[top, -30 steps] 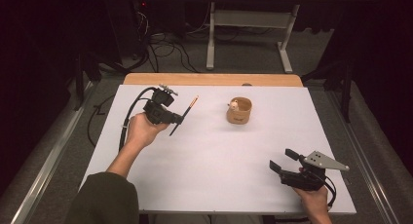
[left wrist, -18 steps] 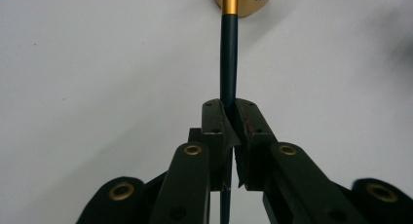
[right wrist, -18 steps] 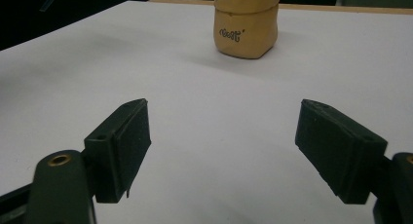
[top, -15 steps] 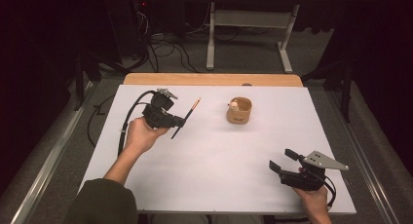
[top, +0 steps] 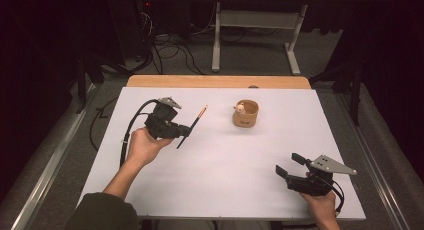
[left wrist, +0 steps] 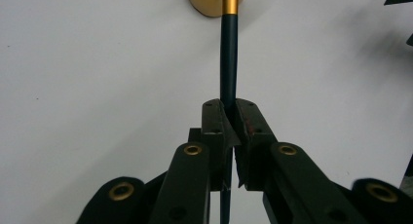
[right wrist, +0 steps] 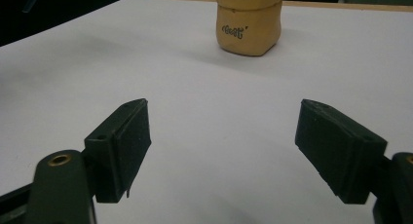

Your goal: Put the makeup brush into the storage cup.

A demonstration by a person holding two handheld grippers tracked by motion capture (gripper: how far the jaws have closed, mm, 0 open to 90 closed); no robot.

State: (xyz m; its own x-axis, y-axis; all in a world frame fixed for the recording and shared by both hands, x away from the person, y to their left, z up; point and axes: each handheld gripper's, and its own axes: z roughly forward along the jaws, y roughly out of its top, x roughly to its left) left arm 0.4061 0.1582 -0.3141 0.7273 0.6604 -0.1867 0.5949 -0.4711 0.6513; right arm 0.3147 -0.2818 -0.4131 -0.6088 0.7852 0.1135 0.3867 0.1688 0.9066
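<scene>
Left gripper [top: 181,132], near the tabletop's [top: 225,165] left edge, clamps a pencil [top: 192,125]. Right gripper [top: 290,166], jaws spread, sits near the front right corner, facing the pot [top: 246,113].

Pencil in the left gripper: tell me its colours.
Dark teal shaft, gold band near the far end of the pencil; left gripper view shows it best.

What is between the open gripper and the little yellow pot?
Nothing: the right gripper view shows bare white table between the right gripper and the yellow pot.
</scene>
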